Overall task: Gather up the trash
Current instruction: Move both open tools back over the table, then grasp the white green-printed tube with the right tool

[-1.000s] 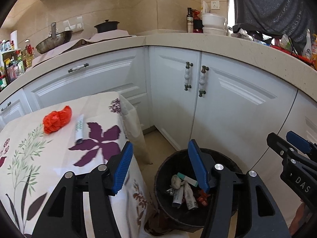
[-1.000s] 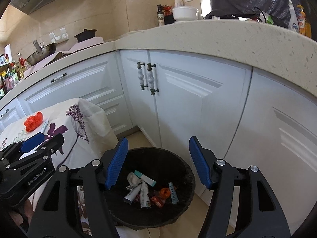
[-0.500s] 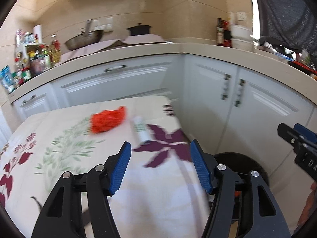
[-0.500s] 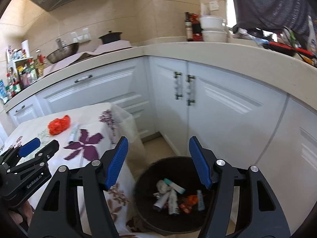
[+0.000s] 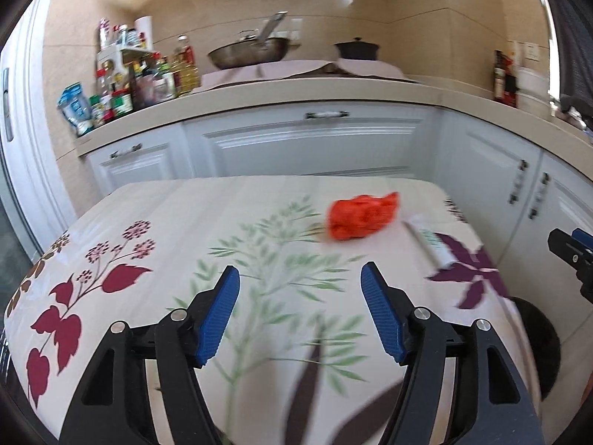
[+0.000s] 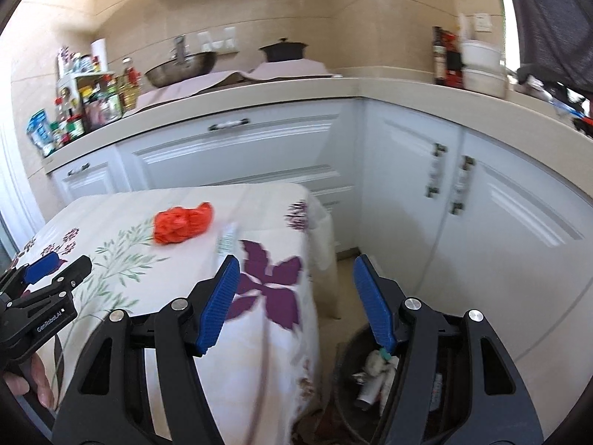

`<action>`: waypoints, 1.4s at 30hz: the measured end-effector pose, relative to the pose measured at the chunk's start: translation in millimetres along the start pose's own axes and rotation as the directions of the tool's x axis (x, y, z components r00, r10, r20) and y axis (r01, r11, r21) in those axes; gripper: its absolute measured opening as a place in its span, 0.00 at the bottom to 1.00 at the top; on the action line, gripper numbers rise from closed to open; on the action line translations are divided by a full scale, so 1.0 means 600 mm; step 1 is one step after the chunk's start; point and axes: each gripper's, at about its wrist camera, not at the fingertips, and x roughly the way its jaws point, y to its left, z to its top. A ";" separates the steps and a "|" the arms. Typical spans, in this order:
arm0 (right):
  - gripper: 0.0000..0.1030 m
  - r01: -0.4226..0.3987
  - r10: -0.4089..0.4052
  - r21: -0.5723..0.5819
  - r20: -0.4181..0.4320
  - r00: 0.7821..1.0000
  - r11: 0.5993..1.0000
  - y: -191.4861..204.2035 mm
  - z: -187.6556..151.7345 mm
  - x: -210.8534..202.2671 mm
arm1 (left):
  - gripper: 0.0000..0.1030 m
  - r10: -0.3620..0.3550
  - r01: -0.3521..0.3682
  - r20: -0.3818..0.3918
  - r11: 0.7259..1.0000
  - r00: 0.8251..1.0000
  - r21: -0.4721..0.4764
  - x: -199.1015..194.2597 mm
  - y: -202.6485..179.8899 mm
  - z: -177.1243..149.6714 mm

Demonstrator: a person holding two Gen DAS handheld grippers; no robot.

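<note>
1. The left gripper (image 5: 300,296) is hanging over the flowered tablecloth (image 5: 166,215) with its jaws spread wide and nothing between them.
2. The right gripper (image 6: 292,289) is hanging at the tablecloth's right edge, jaws likewise wide apart and holding nothing; below it the black bin (image 6: 348,400) is sitting on the floor against the cloth's hanging side, with tubes and wrappers already lying inside.
3. Two pieces of trash are lying on the tablecloth towards its far right corner: a crumpled red bag (image 5: 361,215) and, just beside it on the bin side, a white tube (image 5: 431,243). Blur is hiding whether the two are touching.
4. Judging from this, the step in hand is reaching for the next piece, with part of the collecting done and these two items left.
5. The next move is probably calling for the left gripper to go forward and to the right until its jaws are straddling the red bag, then close; the soft bag is likely to squash, so a bite across its bulk looks safest.
</note>
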 end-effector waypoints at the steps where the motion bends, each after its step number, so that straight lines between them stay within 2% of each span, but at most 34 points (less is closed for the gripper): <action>1: 0.61 -0.007 0.007 -0.005 -0.002 1.000 1.000 0.007 0.002 0.005 | 0.64 0.009 -0.010 -0.005 1.000 1.000 -0.006 0.007 0.012 0.002; 7: 0.61 -0.036 0.034 -0.040 -0.032 0.999 0.999 0.052 0.026 0.055 | 0.64 0.028 -0.028 -0.013 1.000 1.000 -0.008 0.040 0.040 0.014; 20: 0.59 -0.056 0.042 -0.080 -0.171 0.984 0.995 0.108 0.041 0.177 | 0.64 -0.024 0.023 -0.114 1.000 0.993 -0.011 0.119 0.056 0.029; 23: 0.50 -0.059 0.041 -0.074 -0.220 0.975 0.996 0.110 0.039 0.199 | 0.64 -0.030 0.031 -0.130 0.999 0.991 0.007 0.129 0.055 0.032; 28: 0.47 -0.059 0.041 -0.051 -0.291 0.956 0.997 0.103 0.027 0.227 | 0.64 -0.050 0.056 -0.143 0.998 0.988 0.038 0.138 0.046 0.036; 29: 0.41 -0.063 0.047 -0.043 -0.303 0.952 0.997 0.102 0.026 0.230 | 0.64 -0.053 0.060 -0.144 0.997 0.988 0.042 0.139 0.044 0.037; 31: 0.36 -0.074 0.061 -0.030 -0.320 0.945 0.997 0.099 0.023 0.235 | 0.64 -0.063 0.071 -0.146 0.996 0.987 0.048 0.141 0.040 0.038; 33: 0.21 -0.085 0.071 -0.029 -0.338 0.938 0.996 0.099 0.020 0.240 | 0.64 -0.073 0.082 -0.150 0.995 0.986 0.055 0.143 0.033 0.038; 34: 0.17 -0.089 0.072 -0.034 -0.344 0.936 0.995 0.100 0.019 0.241 | 0.64 -0.077 0.087 -0.150 0.994 0.986 0.063 0.144 0.028 0.038; 42: 0.16 -0.091 0.076 -0.032 -0.315 0.946 0.995 0.095 0.020 0.226 | 0.64 -0.111 0.128 -0.156 0.986 0.981 0.104 0.157 -0.007 0.045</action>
